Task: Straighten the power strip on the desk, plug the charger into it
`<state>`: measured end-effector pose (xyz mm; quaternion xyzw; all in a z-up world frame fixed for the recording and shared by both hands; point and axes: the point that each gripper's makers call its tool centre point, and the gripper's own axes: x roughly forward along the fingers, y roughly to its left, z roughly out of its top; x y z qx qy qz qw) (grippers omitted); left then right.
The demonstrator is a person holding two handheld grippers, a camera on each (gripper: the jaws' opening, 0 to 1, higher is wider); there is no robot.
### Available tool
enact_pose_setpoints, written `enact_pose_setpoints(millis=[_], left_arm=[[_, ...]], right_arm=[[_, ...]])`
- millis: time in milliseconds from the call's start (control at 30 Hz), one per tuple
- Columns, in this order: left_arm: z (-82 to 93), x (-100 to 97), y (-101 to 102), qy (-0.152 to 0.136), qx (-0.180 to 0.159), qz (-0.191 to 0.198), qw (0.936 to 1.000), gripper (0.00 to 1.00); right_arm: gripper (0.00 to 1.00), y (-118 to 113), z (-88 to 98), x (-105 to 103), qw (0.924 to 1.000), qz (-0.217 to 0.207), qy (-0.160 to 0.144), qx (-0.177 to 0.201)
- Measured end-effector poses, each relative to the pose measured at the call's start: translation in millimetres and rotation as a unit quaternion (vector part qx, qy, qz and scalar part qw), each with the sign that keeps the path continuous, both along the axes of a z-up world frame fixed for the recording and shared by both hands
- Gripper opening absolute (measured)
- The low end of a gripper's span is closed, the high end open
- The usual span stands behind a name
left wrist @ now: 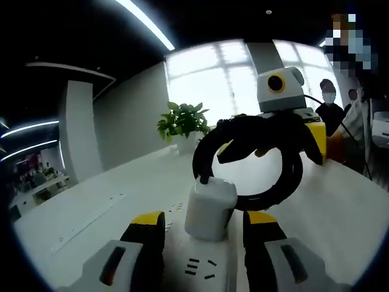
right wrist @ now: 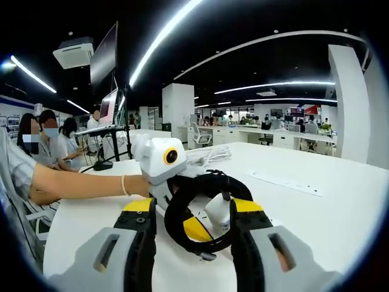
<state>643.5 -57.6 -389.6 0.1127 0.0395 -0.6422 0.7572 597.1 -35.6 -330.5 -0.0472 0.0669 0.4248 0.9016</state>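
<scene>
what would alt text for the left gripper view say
A white charger stands plugged into a white power strip on a white desk, between the open left tongs. Its coiled black cable loops up to the right tongs, which seem to grip it. A potted plant stands before bright windows.

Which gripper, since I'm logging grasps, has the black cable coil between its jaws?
The right gripper, straddling the black cable coil; the left gripper flanks the white charger.
</scene>
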Motion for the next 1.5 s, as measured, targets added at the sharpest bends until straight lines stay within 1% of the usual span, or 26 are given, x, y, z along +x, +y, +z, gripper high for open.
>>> enact_pose_setpoints(millis=[133,300,433,533,633,767,967,1033,1100,1133,1267,1333,1500], left_arm=[[0.8,-1.5,4,0.005,-0.003,0.006,1.0000,0.53],[0.5,-5.0,11,0.006,-0.002,0.013,0.9999,0.55],[3.7,-7.9,16,0.013,-0.012,0.020,0.9997,0.58],[4.6,-9.1,21,0.019,-0.016,0.028,0.9993,0.59],[4.2,-6.3,27,0.022,-0.011,0.043,0.9988,0.61],[5.7,-1.8,33,0.026,-0.007,0.065,0.9975,0.66],[6.6,2.1,45,0.022,0.002,0.109,0.9937,0.67],[2.8,4.2,51,0.011,0.023,0.133,0.9908,0.68],[-3.0,7.2,58,0.003,0.051,0.157,0.9862,0.67],[-4.7,5.8,59,0.003,0.060,0.158,0.9856,0.68],[-4.8,-0.1,62,0.014,0.062,0.168,0.9837,0.69],[-4.2,-3.1,63,0.025,0.060,0.176,0.9822,0.70],[-1.1,-14.4,67,0.035,0.052,0.182,0.9814,0.74]], right_arm=[[0.53,2,-1.8,-1,1.0000,0.005,0.001,-0.007],[0.53,2,-1.3,-1,0.9999,0.002,-0.008,-0.012],[0.53,0,2.8,-1,0.9998,-0.003,-0.017,-0.005],[0.54,1,1.6,-2,0.9998,0.004,-0.018,-0.012],[0.57,5,-1.0,-4,0.9997,0.010,-0.017,-0.015],[0.64,8,-4.7,-5,0.9995,0.015,-0.018,-0.022],[0.70,8,-6.1,-5,0.9990,0.016,-0.025,-0.034],[0.70,8,-5.3,-7,0.9988,0.016,-0.030,-0.035],[0.70,6,-1.6,-7,0.9985,0.008,-0.043,-0.033],[0.70,6,-0.9,-7,0.9984,0.007,-0.046,-0.034],[0.73,8,-2.6,-9,0.9979,0.014,-0.048,-0.040],[0.75,10,-6.7,-11,0.9977,0.017,-0.046,-0.047],[0.83,14,-18.4,-13,0.9955,0.026,-0.046,-0.079]])
